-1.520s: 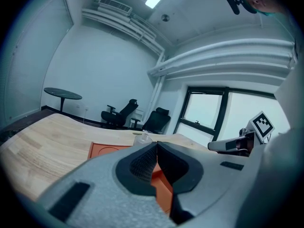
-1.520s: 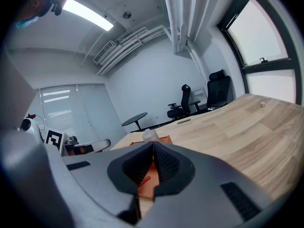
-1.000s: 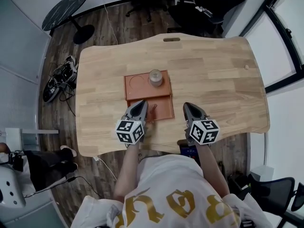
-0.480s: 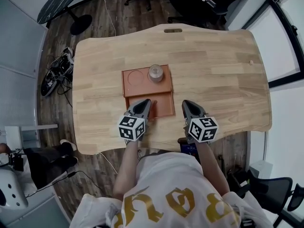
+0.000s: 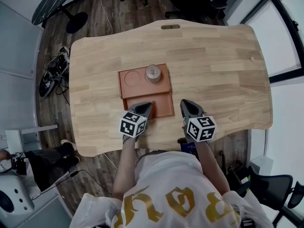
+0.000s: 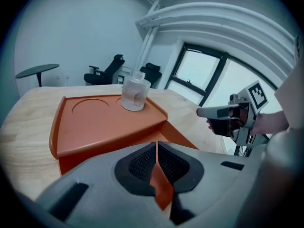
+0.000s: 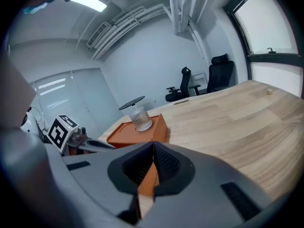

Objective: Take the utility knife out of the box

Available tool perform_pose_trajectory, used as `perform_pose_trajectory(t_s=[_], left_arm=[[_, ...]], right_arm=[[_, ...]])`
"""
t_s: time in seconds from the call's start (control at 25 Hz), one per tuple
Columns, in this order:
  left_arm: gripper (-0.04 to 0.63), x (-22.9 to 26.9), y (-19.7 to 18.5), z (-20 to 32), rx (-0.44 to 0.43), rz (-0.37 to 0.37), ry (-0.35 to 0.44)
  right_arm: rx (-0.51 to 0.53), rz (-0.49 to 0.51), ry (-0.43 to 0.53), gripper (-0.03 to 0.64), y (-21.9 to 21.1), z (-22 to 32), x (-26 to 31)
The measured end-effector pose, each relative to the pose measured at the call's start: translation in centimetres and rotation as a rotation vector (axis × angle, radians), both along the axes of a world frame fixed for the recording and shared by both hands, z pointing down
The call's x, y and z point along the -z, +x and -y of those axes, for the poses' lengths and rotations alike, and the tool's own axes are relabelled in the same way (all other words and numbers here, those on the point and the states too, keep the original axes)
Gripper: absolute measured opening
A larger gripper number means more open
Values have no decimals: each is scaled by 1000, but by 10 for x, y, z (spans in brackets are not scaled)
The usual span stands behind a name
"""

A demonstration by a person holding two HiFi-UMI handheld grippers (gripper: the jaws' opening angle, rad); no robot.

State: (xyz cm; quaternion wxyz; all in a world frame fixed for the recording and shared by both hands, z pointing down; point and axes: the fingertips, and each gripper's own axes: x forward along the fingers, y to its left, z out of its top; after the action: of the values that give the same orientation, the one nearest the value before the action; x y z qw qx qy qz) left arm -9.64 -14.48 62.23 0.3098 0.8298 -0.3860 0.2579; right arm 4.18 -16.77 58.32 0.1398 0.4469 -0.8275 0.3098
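The pale wooden counter [image 5: 213, 56] carries one orange box [image 5: 135, 80] left of centre. Its far part is a raised top with a round recess; its near part sits lower, facing the person.

Both tools hang over the counter's near edge. The left hand-held gripper [image 5: 147, 105] points down at the near, lower part of the box, jaws pressed together with nothing between them. The orange showing through their slit is the box beyond. That aim suggests it is lining up on the side where the box would open. The right hand-held gripper [image 5: 186, 102] hangs just right of the box, apart from it, jaws also together and empty, likely waiting to steady the box.

A small glass jar [image 5: 153, 73] stands upright on the far right of the top.

The utility knife shows in no view; presumably it is inside the box.
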Motion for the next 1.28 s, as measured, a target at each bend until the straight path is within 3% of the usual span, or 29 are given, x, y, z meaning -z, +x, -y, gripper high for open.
perform_pose_trajectory(t_s=[0.12,0.56,0.8,1.28], left_arm=[[12,-12,2,-2,-79,89,-34],[18,-39,7,0,-142,143,-135],[97,-54,11,1,-170,166,-185],[126,-70,12,4,-242,306,-157]], right_arm=[[15,-29,-5,12,2,1,-8],[25,-39,-43,12,9,0,-24],[0,-41,-60,12,21,4,-30],[-20,-38,-81,12,28,12,-39]])
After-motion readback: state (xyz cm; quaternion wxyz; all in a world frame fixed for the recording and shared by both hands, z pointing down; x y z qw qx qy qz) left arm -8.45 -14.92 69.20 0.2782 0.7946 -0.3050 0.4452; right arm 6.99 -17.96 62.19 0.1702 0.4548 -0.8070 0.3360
